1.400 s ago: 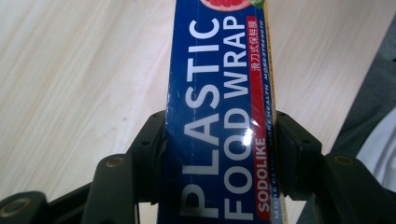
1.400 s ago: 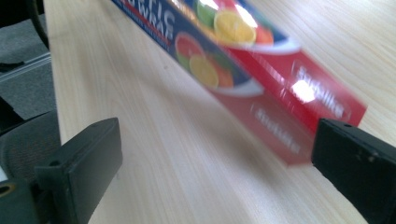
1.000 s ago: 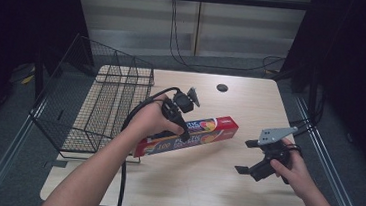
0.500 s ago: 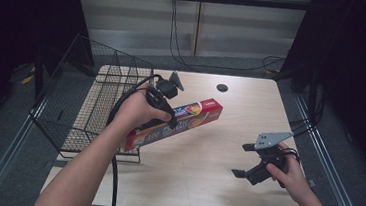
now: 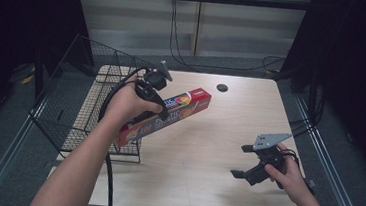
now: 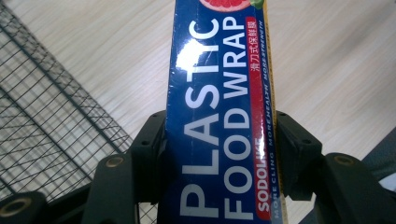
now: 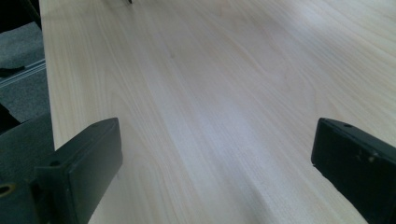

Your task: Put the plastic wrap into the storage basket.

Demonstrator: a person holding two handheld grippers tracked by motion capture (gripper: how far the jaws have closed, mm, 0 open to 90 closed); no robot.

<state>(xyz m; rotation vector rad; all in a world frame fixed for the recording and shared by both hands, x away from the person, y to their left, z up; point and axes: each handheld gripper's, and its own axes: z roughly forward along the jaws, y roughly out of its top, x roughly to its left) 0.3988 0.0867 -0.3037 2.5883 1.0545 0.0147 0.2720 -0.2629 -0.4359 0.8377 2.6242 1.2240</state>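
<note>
A long blue and red plastic food wrap box point(image 5: 170, 116) hangs tilted above the table's left side, its lower end over the wire basket's corner. My left gripper point(image 5: 156, 105) is shut on the middle of the box point(image 6: 219, 121), one black jaw pressing each long side. Low over the front right of the table, my right gripper point(image 5: 244, 161) points left, open. Between its jaws, the right gripper point(image 7: 210, 158) has only bare wood.
A black wire basket point(image 5: 71, 98) stands at the table's left edge, with its mesh point(image 6: 46, 116) showing under the box. A small dark hole point(image 5: 222, 88) marks the light wooden table point(image 5: 204, 185) at the back. Cables trail behind the table.
My left gripper has carried the box up and to the left, toward the basket. The right gripper has drifted slightly down and to the left, still open.
</note>
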